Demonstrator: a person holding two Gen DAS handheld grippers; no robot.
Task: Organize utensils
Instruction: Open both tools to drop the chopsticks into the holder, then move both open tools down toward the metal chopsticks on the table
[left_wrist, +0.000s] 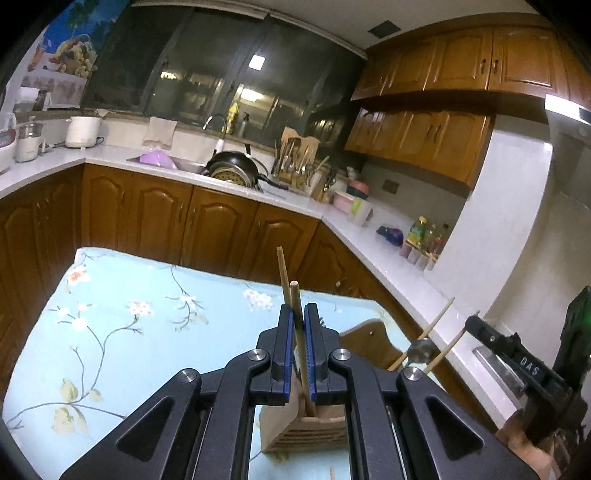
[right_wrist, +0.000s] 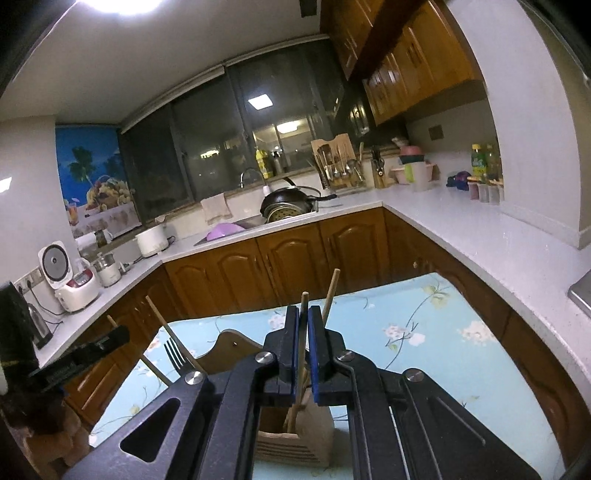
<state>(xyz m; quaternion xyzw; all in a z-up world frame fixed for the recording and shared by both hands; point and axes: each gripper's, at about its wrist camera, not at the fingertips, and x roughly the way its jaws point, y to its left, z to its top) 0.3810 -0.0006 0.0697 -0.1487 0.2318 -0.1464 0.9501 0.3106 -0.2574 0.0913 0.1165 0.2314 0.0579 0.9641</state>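
Both tongs clench chopsticks above a wooden holder (right_wrist: 295, 443) on a floral-clothed counter (left_wrist: 129, 314) in a wood-cabineted kitchen. The left tongs (left_wrist: 299, 354) grip one chopstick (left_wrist: 297, 317), its lower end in the holder; a second (left_wrist: 283, 275) stands behind. The right tongs (right_wrist: 303, 350) pinch another chopstick (right_wrist: 303, 306). Open cloth spreads around; a fork (right_wrist: 173, 356) and more sticks stand beside.
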